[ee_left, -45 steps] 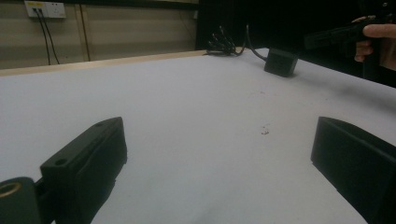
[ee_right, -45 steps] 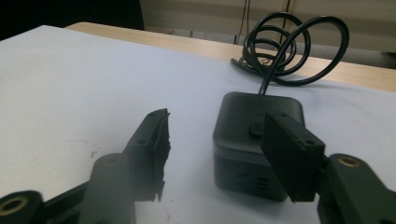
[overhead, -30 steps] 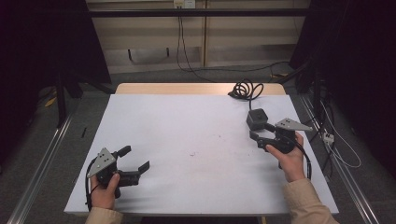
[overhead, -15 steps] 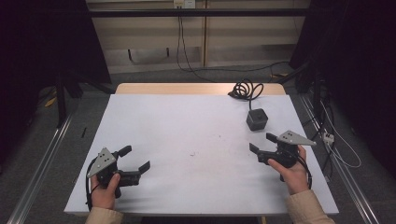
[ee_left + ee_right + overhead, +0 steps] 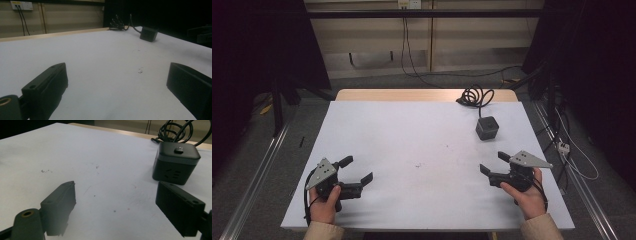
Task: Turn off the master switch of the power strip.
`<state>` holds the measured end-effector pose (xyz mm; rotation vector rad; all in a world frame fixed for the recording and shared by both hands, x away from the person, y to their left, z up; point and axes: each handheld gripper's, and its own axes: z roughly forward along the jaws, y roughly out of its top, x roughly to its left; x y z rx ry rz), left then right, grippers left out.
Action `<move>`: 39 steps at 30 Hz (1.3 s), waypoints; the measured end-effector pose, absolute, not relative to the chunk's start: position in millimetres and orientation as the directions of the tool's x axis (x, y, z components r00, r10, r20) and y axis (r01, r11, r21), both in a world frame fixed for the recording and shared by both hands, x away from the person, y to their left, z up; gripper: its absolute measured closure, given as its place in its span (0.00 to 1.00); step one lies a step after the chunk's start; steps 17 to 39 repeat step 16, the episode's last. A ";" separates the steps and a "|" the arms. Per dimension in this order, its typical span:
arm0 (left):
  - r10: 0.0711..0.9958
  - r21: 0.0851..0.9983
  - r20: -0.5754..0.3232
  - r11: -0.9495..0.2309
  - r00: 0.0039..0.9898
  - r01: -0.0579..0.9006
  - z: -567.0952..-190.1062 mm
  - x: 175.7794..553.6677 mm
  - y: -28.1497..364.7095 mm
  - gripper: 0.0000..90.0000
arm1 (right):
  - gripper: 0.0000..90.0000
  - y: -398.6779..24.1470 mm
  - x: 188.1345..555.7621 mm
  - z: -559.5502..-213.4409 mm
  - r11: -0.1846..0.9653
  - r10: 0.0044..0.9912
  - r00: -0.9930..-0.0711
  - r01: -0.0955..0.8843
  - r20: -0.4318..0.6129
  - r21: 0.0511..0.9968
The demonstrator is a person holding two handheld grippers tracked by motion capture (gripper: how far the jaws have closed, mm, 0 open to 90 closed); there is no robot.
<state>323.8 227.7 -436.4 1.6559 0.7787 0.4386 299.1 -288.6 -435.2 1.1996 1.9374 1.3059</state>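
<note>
The right gripper (image 5: 493, 165) stood with its jaws wide and nothing between them; they had just been opening, and the hand had drawn back toward the person's side of the table. The black cube power socket (image 5: 487, 128) sat alone on the white table cover (image 5: 412, 140), apart from that gripper, farther up the table and slightly to its left. In the right gripper view the cube (image 5: 177, 162) showed upright, a small button on its top face and outlets on its side, just beyond the right-hand jaw but not touching it. Its black cable (image 5: 474, 95) lay coiled behind it at the wooden far edge of the table. The left gripper (image 5: 357, 170) rested near the front left corner, its jaws also spread wide and empty, well apart from the cube.

By my reading the cube had been set down and let go, so the placing step looked finished. Any next move would call for reaching forward again with the jaws square to two opposite faces, keeping clear of the coiled cable
</note>
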 end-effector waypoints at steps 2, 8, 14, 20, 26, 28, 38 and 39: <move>0.697 0.963 -0.128 -0.082 0.706 0.256 -436.7 323.7 227.0 0.04 | 0.18 -286.3 296.0 -436.5 0.155 0.873 -0.484 0.388 0.058 0.909; 0.696 0.963 -0.126 -0.086 0.707 0.257 -437.1 323.9 226.3 0.04 | 0.17 -281.8 287.0 -438.9 0.164 0.863 -0.502 0.389 0.059 0.907; 0.697 0.962 -0.126 -0.088 0.706 0.258 -437.5 324.1 226.8 0.04 | 0.17 -276.8 281.0 -442.0 0.181 0.851 -0.523 0.389 0.054 0.903; 0.698 0.962 -0.124 -0.090 0.705 0.259 -437.6 324.4 227.4 0.04 | 0.17 -275.5 280.9 -443.1 0.181 0.849 -0.525 0.392 0.058 0.902; 0.698 0.962 -0.124 -0.090 0.705 0.259 -437.6 324.4 227.4 0.04 | 0.17 -275.5 280.9 -443.1 0.181 0.849 -0.525 0.392 0.058 0.902; 0.698 0.962 -0.124 -0.090 0.705 0.259 -437.6 324.4 227.4 0.04 | 0.17 -275.5 280.9 -443.1 0.181 0.849 -0.525 0.392 0.058 0.902; 0.698 0.962 -0.124 -0.090 0.705 0.259 -437.6 324.4 227.4 0.04 | 0.17 -275.5 280.9 -443.1 0.181 0.849 -0.525 0.392 0.058 0.902; 0.698 0.962 -0.124 -0.090 0.705 0.259 -437.6 324.4 227.4 0.04 | 0.17 -275.5 280.9 -443.1 0.181 0.849 -0.525 0.392 0.058 0.902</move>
